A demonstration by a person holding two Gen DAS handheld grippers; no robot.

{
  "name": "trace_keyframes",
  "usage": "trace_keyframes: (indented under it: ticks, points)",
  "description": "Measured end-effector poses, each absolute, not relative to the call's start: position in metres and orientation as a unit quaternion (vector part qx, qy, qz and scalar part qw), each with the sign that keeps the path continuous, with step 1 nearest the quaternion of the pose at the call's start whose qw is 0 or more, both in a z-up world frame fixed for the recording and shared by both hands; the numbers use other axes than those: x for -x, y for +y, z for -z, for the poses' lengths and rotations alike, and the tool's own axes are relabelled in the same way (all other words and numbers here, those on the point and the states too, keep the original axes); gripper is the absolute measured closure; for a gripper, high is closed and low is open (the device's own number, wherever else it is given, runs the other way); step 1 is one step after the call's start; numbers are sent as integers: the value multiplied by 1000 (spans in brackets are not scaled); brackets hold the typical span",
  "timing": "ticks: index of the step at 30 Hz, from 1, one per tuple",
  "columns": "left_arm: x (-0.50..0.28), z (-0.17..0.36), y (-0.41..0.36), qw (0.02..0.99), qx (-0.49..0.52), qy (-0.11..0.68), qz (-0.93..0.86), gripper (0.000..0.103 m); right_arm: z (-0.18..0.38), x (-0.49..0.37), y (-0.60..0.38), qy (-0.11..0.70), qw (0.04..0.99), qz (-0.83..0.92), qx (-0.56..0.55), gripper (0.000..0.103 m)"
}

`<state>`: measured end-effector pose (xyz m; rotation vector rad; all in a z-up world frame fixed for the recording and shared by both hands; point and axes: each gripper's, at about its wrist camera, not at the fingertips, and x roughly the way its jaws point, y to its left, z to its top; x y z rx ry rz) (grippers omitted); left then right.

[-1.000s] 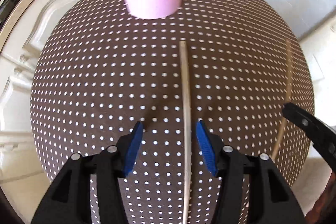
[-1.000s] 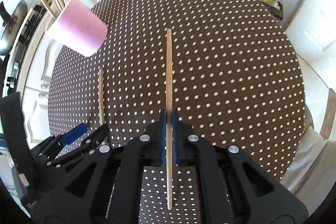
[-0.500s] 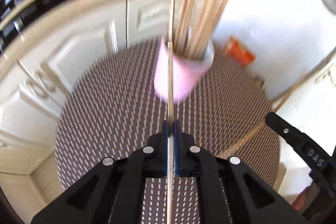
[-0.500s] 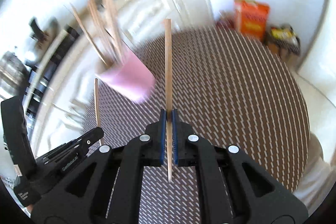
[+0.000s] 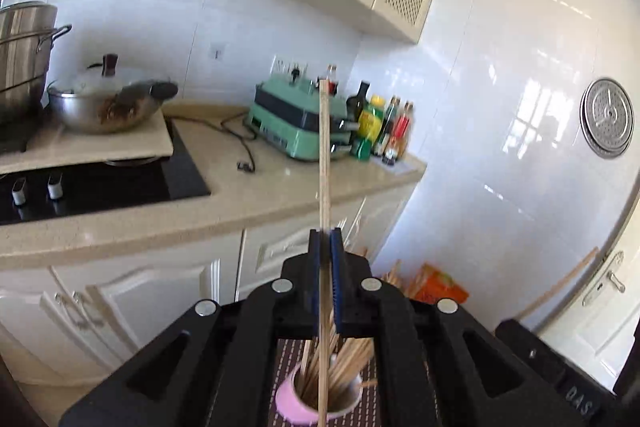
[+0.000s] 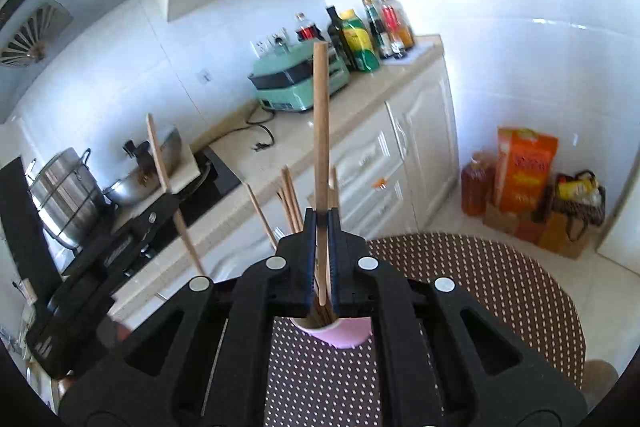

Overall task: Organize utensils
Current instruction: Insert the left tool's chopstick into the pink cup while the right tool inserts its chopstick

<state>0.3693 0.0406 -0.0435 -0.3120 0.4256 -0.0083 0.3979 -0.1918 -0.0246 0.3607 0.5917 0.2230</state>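
Pale wooden chopsticks (image 5: 325, 147) fill a matt pink plastic cup (image 6: 344, 335) on brown white-dotted woven table matting (image 6: 480, 283); glossy white wall tiles (image 5: 500, 87) back polished steel pots (image 5: 24, 59).

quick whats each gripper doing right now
left gripper: shut on a chopstick
right gripper: shut on another chopstick

Both wrist cameras are looking forward along their fingers from above the dotted table (image 6: 500, 275), facing the kitchen counter (image 5: 248, 203); the 2 views are sharing the pink cup (image 6: 344, 333) close below.
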Motion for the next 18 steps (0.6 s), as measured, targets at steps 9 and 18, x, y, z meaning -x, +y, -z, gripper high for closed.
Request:
trace_keyframes:
  ticks: [9, 18]
  points:
    - [-396, 81, 28, 968, 170, 183, 26, 97, 66, -425, -180, 347, 919, -109, -155, 97]
    - [-396, 155, 16, 981, 99, 161, 42, 97, 130, -437, -154, 395, 902, -123, -122, 97]
